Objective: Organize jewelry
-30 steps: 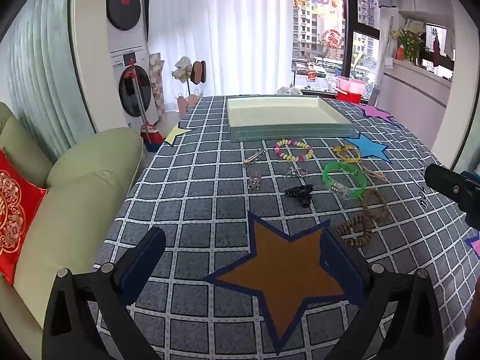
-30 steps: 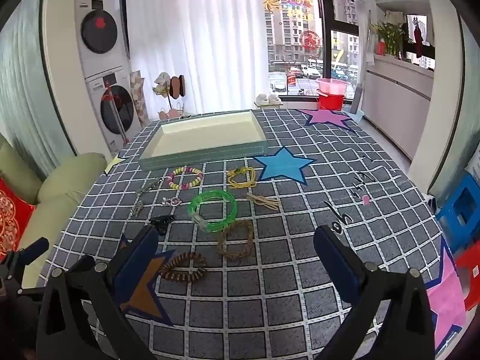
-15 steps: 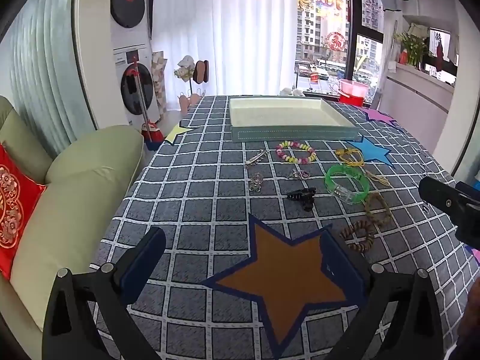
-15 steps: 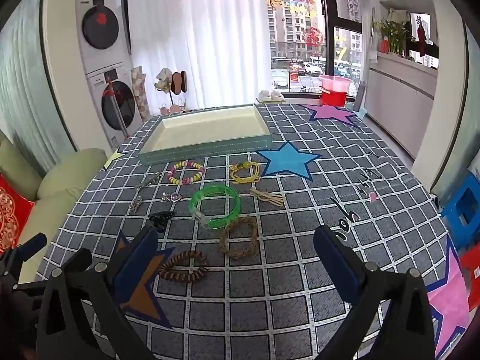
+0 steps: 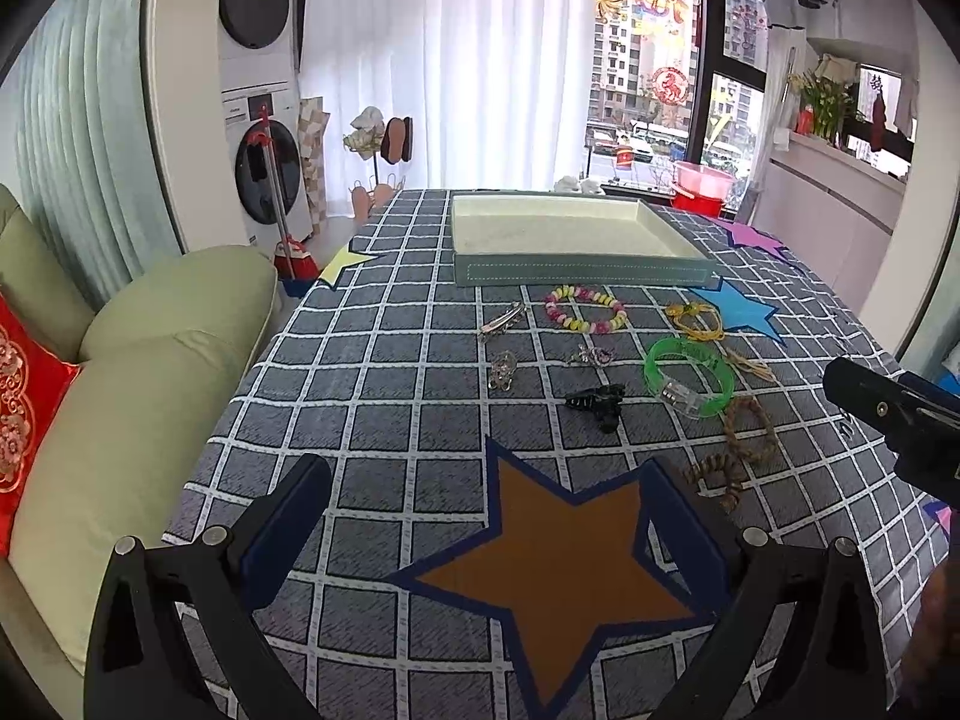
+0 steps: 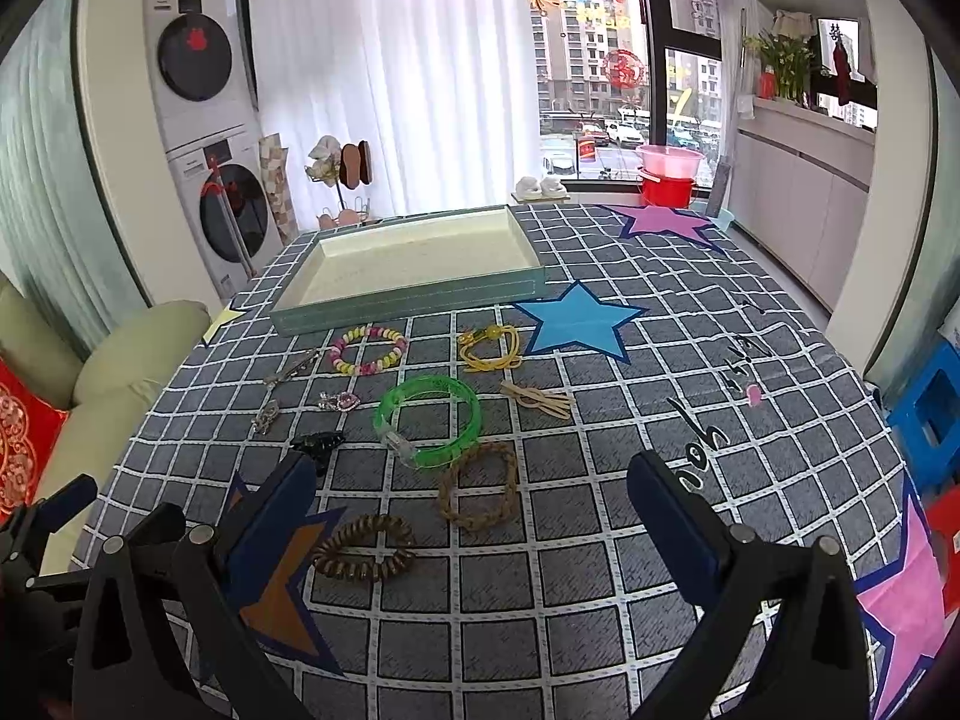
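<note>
Jewelry lies loose on the checked tablecloth in front of a shallow teal tray [image 5: 576, 271] [image 6: 414, 303] with a cream inside. I see a green bangle [image 5: 690, 377] [image 6: 427, 421], a pink-and-yellow bead bracelet [image 5: 585, 308] [image 6: 367, 350], a yellow cord bracelet [image 6: 491, 348], a brown braided bracelet [image 6: 478, 493], a brown coil hair tie [image 6: 363, 555], a black hair claw [image 5: 597, 403] [image 6: 318, 444] and silver clips [image 5: 503, 319]. My left gripper [image 5: 489, 531] is open and empty above the orange star. My right gripper [image 6: 474, 525] is open and empty above the braided bracelet.
A green sofa [image 5: 138, 390] with a red cushion stands against the table's left edge. Stacked washing machines [image 5: 258, 120] stand behind it. A blue stool [image 6: 930, 408] stands off the right edge. Star patches mark the cloth.
Both grippers have drifted slightly back and up, so the jewelry sits a little further away in both views. Both stay open and empty.
</note>
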`<state>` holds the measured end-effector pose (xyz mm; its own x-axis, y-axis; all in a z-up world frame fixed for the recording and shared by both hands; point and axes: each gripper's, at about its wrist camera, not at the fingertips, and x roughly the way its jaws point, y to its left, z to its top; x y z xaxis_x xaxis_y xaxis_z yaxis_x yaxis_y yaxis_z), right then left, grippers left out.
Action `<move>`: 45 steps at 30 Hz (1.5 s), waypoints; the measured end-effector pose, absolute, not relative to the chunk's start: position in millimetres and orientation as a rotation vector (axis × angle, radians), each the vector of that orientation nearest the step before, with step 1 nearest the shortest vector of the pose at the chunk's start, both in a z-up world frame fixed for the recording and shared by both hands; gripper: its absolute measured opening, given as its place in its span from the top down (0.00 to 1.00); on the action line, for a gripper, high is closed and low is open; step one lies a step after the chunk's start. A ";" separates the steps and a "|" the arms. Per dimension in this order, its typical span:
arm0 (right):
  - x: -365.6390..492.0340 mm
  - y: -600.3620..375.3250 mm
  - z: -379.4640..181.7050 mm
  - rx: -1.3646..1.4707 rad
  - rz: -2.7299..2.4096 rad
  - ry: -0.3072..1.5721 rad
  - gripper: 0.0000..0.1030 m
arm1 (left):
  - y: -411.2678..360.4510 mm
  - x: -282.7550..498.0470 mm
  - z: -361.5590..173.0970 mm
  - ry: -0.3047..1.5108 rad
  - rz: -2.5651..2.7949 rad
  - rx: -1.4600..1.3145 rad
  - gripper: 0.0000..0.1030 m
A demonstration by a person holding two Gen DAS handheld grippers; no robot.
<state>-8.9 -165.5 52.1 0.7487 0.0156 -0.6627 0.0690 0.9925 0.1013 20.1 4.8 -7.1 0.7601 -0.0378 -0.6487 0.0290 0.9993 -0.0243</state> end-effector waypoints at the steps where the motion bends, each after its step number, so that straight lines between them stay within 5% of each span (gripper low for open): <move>1: -9.1 -166.2 52.5 0.123 -0.031 0.723 0.00 | 5.0 20.4 -6.5 0.703 -0.037 -0.012 0.00; 45: -11.2 -163.2 54.0 0.106 -0.046 0.709 0.00 | 16.3 28.2 -6.1 0.721 -0.020 -0.040 0.00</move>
<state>-11.2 -163.2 54.0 0.7584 -0.0060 -0.6518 0.0780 0.9936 0.0817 28.2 16.3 -6.1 0.7507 -0.0316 -0.6598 0.0042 0.9991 -0.0432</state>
